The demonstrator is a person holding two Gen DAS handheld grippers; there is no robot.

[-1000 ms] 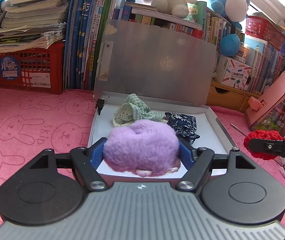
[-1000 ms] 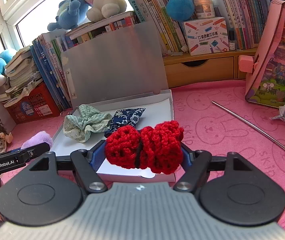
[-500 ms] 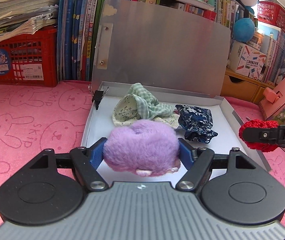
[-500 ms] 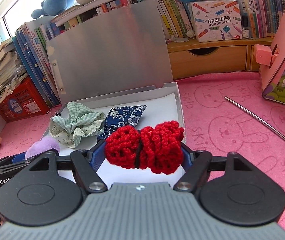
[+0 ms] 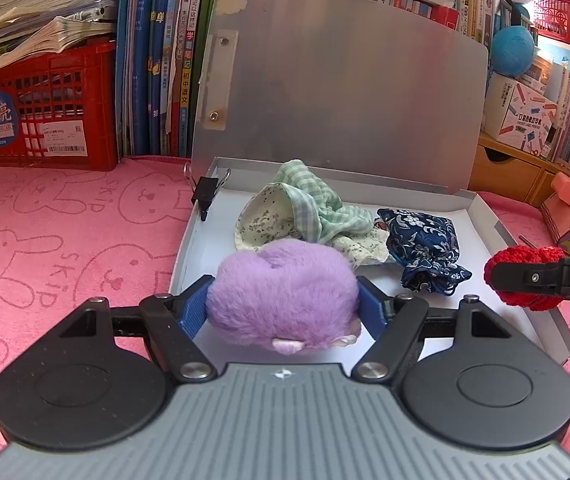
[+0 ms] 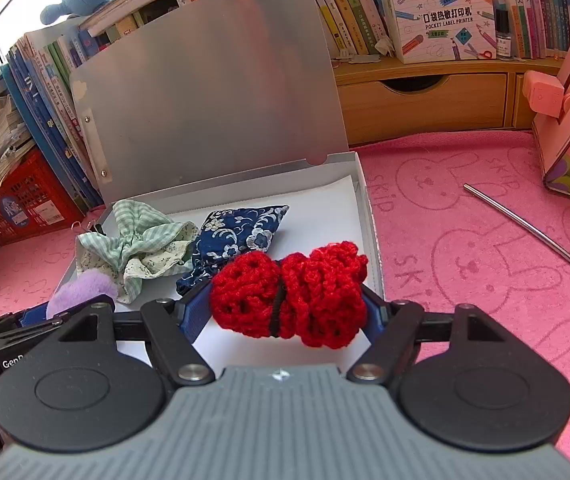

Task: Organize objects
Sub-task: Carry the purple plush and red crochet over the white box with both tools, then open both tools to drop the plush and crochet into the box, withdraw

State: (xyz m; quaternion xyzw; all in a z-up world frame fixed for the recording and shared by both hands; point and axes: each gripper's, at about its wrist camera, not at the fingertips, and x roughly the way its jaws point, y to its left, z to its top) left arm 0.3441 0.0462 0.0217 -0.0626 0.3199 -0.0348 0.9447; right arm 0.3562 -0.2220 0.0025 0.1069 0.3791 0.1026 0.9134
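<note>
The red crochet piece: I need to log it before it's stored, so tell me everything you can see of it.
The red crochet piece looks like chunky knitted yarn with open holes, bunched into two lobes by a thin black band around its middle, like a bow. The right gripper holds it by both ends, lifted above the near right part of the open white box. Nothing else touches it.

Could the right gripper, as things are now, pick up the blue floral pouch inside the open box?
Probably not yet. The right gripper is shut on the red crocheted bow, so its jaws are full. The blue floral pouch lies uncovered just ahead in the open box.
</note>
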